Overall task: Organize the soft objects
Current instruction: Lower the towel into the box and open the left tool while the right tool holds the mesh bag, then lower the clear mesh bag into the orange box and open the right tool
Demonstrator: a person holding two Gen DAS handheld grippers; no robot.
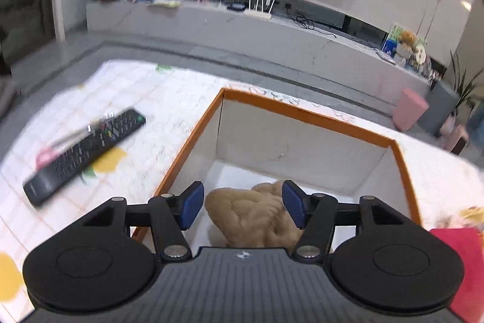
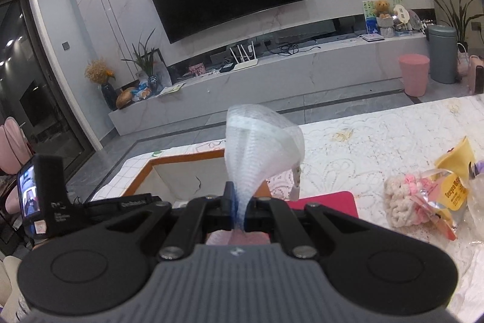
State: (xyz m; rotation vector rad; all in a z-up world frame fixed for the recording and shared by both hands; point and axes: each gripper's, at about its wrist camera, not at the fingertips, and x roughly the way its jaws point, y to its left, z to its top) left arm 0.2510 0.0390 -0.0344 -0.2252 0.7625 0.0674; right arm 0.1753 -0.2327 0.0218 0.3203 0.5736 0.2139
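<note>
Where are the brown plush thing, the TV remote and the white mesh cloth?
brown plush (image 1: 251, 214), left wrist view, its middle.
remote (image 1: 84, 147), left wrist view, its button face.
mesh cloth (image 2: 263, 141), right wrist view, its puffed top.

Fuzzy tan plush toy (image 1: 257, 214), matt cardboard box (image 1: 302, 141).

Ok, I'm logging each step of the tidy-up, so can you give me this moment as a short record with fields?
surface: table with patterned cloth
container: orange-rimmed box, open top
in the box: tan plush item on the floor of the box
left hand-held gripper: open above the plush item, pads not pressing it
right hand-held gripper: shut on a white mesh cloth
beside the box: black remote control
still on the table: knitted cream-and-pink item, yellow packet
</note>
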